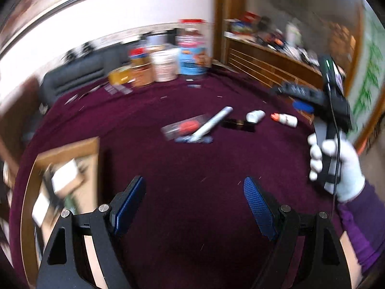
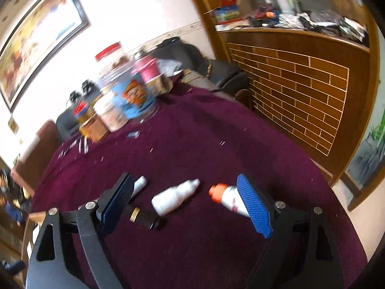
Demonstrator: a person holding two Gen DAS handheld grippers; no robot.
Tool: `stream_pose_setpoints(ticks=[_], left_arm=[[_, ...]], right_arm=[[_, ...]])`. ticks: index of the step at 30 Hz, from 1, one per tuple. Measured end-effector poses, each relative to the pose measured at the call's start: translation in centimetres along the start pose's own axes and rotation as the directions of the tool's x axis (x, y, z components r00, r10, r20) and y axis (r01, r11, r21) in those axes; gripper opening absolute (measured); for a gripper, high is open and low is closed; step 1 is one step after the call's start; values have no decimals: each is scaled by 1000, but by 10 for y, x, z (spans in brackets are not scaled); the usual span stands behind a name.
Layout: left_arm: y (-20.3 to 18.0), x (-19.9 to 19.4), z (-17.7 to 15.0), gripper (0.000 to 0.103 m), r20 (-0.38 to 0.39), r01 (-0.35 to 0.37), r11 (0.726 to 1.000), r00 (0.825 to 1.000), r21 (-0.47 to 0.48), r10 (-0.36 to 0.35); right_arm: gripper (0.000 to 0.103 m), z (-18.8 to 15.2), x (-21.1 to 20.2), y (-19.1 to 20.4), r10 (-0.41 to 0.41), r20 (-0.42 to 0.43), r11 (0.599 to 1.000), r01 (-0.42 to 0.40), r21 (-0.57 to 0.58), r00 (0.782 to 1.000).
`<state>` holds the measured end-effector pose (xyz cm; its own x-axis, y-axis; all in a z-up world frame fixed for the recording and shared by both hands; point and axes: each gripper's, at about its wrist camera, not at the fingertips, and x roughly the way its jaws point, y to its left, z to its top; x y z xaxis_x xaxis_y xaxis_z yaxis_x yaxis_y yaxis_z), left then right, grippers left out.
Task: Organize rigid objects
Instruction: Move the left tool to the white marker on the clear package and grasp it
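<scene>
Left wrist view: left gripper (image 1: pixel 195 207) hangs spread wide and empty over the maroon cloth (image 1: pixel 168 168). Beyond it the loose items lie unsorted: a silver tube (image 1: pixel 211 123) across a clear packet (image 1: pixel 185 127), a white bottle (image 1: pixel 255 116) just right of the tube, an orange-capped bottle (image 1: pixel 285 119) further right. The wooden box (image 1: pixel 72 168) sits left of the tube, some things inside it, too blurred to name. By my reckoning, sorting has barely begun.

Right wrist view: right gripper (image 2: pixel 190 202) is spread too, nothing between its pads, hovering above the white bottle (image 2: pixel 175 198), with a black cylinder (image 2: pixel 144 218) just left and the orange-capped bottle (image 2: pixel 227 198) just right. Jars (image 2: pixel 120 96) stand behind the bottle; a brick-patterned wooden partition (image 2: pixel 300 89) lies right, a framed picture (image 2: pixel 38 38) on the wall.
</scene>
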<state>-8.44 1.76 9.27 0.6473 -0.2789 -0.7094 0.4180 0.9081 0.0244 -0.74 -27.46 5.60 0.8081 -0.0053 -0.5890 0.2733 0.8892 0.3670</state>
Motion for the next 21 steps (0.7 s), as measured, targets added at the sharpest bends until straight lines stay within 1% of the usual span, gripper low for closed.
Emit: stream_pose_setpoints(ticks=[1,3,4,6,8,11,14,18,19,20,21], left_arm=[[-10,14,8,79,-13,12,999,1000,34,-11],[-22,39,21,79,-47,25,997,999,72,-21],[-27,53,28,79,-66,29,996,998,85,-24],[-31,77,42,79,-91,31,995,996,98,-22],[-27,100,53,79,-105,14,994,994,110,-2],[-21,128,67,79,-116,-15,987,993,161,34],[-12,147,74,79,-150,14,980,989,199,17],[-10,176,77,79,-222,35,965,975,258,24],[-11,183,79,83,-239,38,962,971,271,28],[-12,187,82,91,-229,33,963,973,269,31],[-12,191,83,94,-237,29,963,971,267,36]], right_arm=[[88,2,0,-4,2,12,1000,-2,13,1000],[88,0,2,-13,-6,32,1000,5,24,999],[88,-2,4,-15,-11,27,1000,11,26,1000],[88,-4,11,-22,-6,-22,998,7,55,1000],[88,-4,14,-26,20,-43,996,-16,82,999],[88,-4,8,-25,23,-20,997,-22,76,1000],[88,-3,7,-25,25,-15,997,-24,74,1000],[88,-5,10,-26,28,-39,997,-25,75,999],[88,-5,11,-26,24,-41,997,-21,74,999],[88,-6,11,-26,20,-43,997,-17,72,999],[88,-6,12,-26,18,-45,997,-15,72,999]])
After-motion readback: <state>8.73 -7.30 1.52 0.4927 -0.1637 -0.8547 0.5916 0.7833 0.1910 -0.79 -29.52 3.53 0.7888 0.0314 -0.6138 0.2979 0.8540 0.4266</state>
